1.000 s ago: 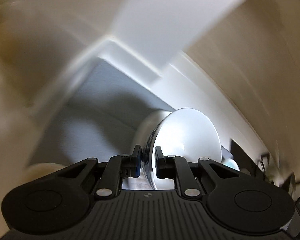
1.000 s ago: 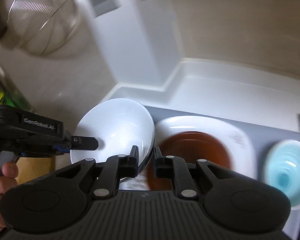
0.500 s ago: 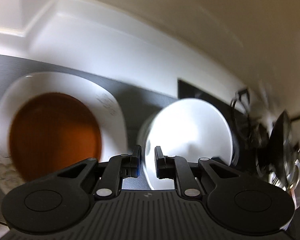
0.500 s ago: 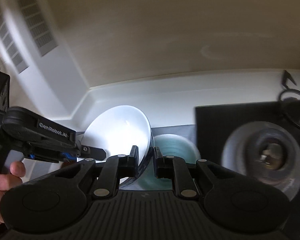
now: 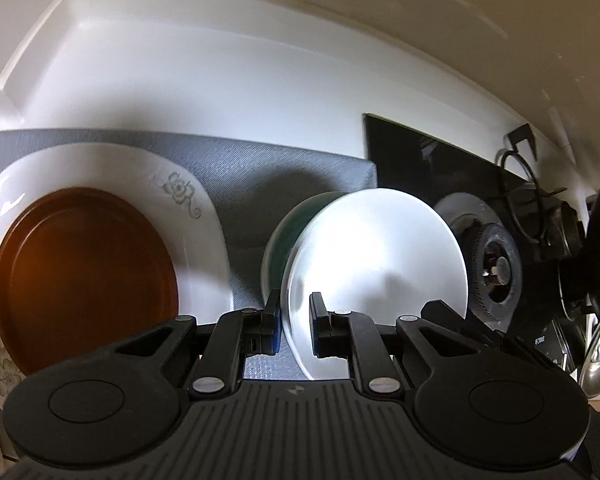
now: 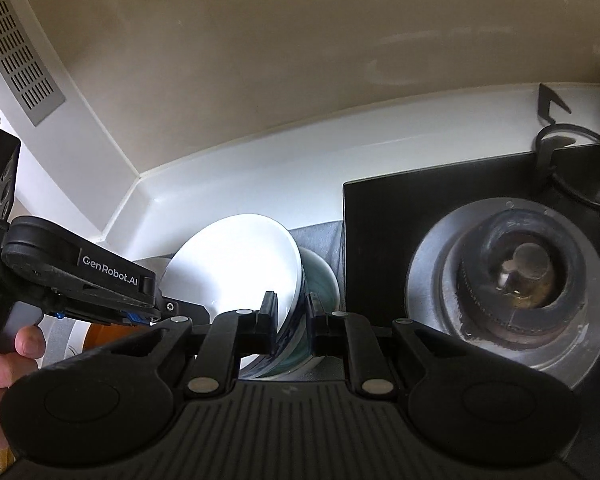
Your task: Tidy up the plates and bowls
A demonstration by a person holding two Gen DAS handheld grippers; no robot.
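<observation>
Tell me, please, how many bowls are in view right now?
2. The white bowl is gripped at opposite rims by the left gripper and right gripper; the teal bowl sits directly beneath it on the grey mat. More may be hidden.

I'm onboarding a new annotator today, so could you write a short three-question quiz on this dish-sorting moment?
1. True or false: both grippers are closed on the rim of the same white bowl.
2. What sits on the flower-patterned white plate?
A. a blue cup
B. a brown plate
C. a fork
3. Fill in: directly behind the white bowl is a ____ bowl, on the grey mat beside the gas burner.

Key
1. True: the left gripper and the right gripper each pinch its rim, from opposite sides.
2. B
3. teal
</observation>
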